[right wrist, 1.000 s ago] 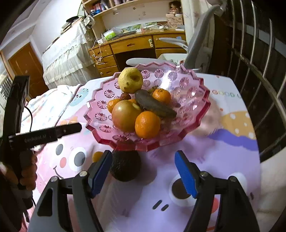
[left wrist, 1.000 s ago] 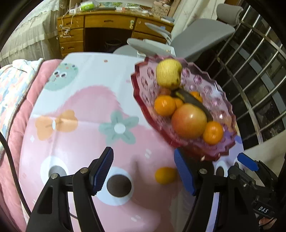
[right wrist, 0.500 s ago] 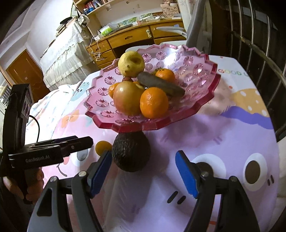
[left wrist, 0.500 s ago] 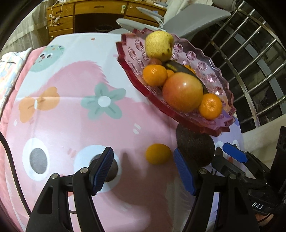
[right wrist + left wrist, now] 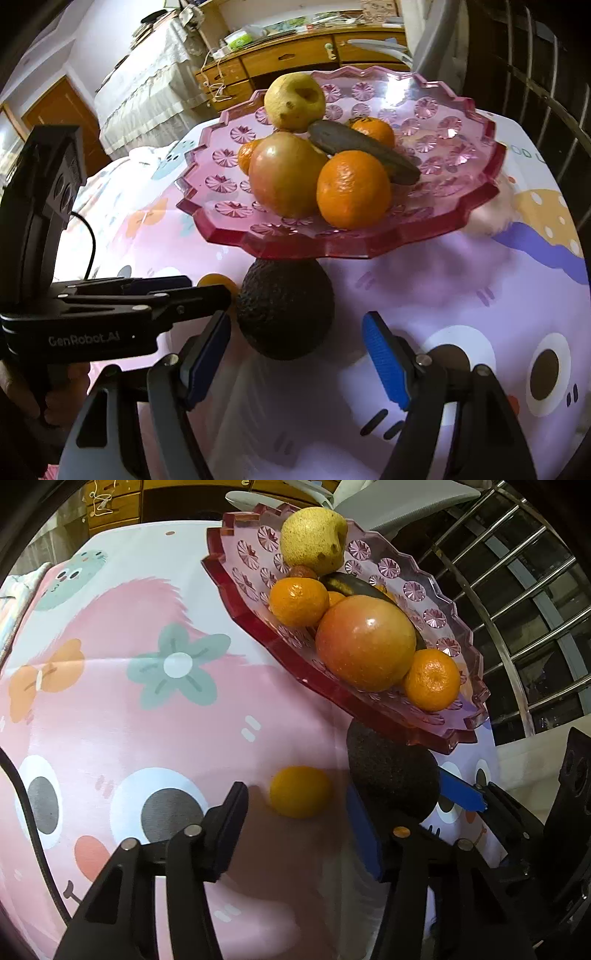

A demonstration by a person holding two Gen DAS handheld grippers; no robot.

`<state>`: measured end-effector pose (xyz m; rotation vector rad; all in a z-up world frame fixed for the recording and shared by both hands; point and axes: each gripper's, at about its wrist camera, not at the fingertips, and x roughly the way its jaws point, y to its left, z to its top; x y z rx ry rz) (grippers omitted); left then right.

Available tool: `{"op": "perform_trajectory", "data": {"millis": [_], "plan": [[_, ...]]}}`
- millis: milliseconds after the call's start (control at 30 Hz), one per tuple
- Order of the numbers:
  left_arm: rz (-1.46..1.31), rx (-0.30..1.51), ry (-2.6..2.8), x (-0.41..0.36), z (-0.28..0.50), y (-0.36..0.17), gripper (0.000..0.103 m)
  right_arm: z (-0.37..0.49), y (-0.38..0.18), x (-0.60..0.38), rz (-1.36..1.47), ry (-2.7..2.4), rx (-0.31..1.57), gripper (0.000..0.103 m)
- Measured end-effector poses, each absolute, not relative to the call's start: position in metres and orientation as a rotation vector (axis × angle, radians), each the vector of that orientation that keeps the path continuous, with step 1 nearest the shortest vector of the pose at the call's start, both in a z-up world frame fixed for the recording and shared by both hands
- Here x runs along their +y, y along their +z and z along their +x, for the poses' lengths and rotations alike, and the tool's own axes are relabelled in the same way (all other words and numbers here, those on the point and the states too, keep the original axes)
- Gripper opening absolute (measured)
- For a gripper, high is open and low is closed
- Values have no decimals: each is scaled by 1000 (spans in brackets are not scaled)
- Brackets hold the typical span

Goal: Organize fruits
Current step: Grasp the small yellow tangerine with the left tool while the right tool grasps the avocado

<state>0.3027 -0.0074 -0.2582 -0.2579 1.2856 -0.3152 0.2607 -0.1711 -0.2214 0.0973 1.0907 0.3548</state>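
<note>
A pink glass fruit dish [image 5: 236, 559] [image 5: 476, 206] holds a pear [image 5: 314, 539], an apple [image 5: 365, 642], tangerines [image 5: 432, 679] and a dark long fruit [image 5: 362, 151]. On the cartoon tablecloth lie a small tangerine [image 5: 301, 792] [image 5: 216, 280] and a dark avocado [image 5: 393, 775] [image 5: 286, 310], partly under the dish rim. My left gripper [image 5: 299, 834] is open, low, just short of the small tangerine. My right gripper [image 5: 297, 358] is open, just short of the avocado, which sits ahead between its blue pads.
The left gripper's body [image 5: 92, 317] crosses the right wrist view at left, close to the avocado. A metal railing [image 5: 517, 590] runs along the table's right side. A wooden desk [image 5: 295, 55] and grey chair [image 5: 406, 498] stand behind the table.
Both grippers have dropped and moved forward: the left toward the small tangerine, the right toward the avocado. Both stay open. The fruits have not moved.
</note>
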Motion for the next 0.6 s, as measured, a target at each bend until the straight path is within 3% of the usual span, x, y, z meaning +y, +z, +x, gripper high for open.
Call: {"op": "perform_trajectory", "data": {"millis": [300, 600], "plan": [[-265, 1318, -314, -14, 309, -265, 36, 266, -227, -164, 71, 382, 1094, 72], [-279, 1323, -317, -14, 311, -266, 35, 273, -231, -164, 88, 388, 1091, 62]]}}
